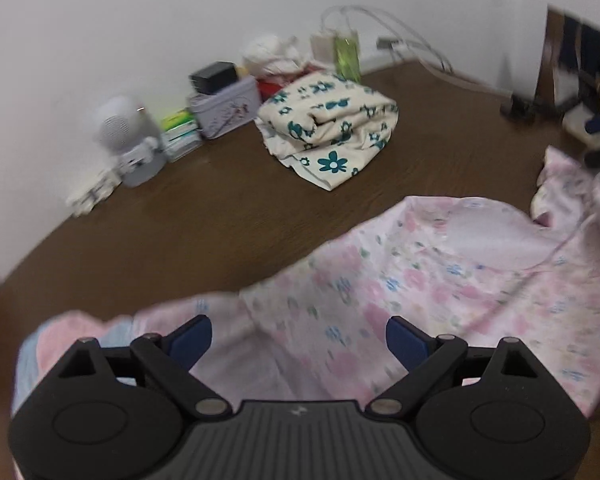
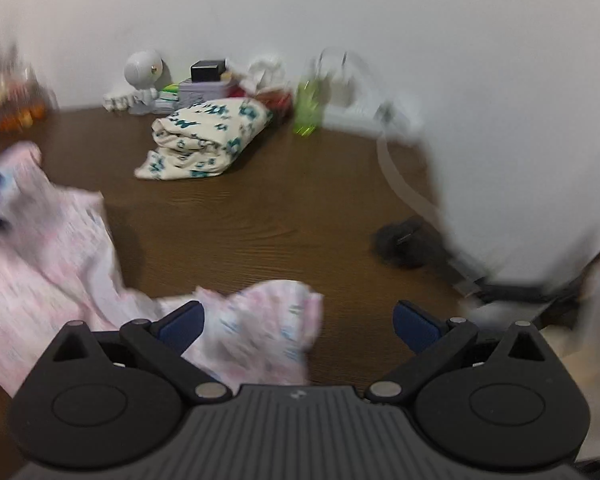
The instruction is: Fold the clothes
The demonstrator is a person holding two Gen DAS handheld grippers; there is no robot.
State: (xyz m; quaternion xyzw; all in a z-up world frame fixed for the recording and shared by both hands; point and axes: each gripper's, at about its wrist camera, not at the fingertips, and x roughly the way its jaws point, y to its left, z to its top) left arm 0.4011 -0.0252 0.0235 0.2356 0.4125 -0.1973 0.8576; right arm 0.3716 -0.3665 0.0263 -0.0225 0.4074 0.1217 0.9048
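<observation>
Pink floral garment [image 1: 440,280]: spread, rumpled, over the lower right of the left wrist view; in the right wrist view seen at lower left, with one bunched end [image 2: 268,328] at lower centre.
Folded garment [image 1: 332,128]: cream with teal flowers, laid upper centre, well apart from the pink one.
Left gripper [image 1: 299,336]: jaws held wide apart above the pink fabric; nothing is clamped.
Right gripper [image 2: 299,324]: jaws spread wide, the bunched end seen between them; no pad is seen pressing on it.
Table [image 1: 204,216]: dark brown wood, bearing both garments.
Clutter: a green bottle [image 1: 348,56], a tin box [image 1: 226,108] and a white speaker [image 1: 116,124] are lined along the wall [image 1: 140,20].
</observation>
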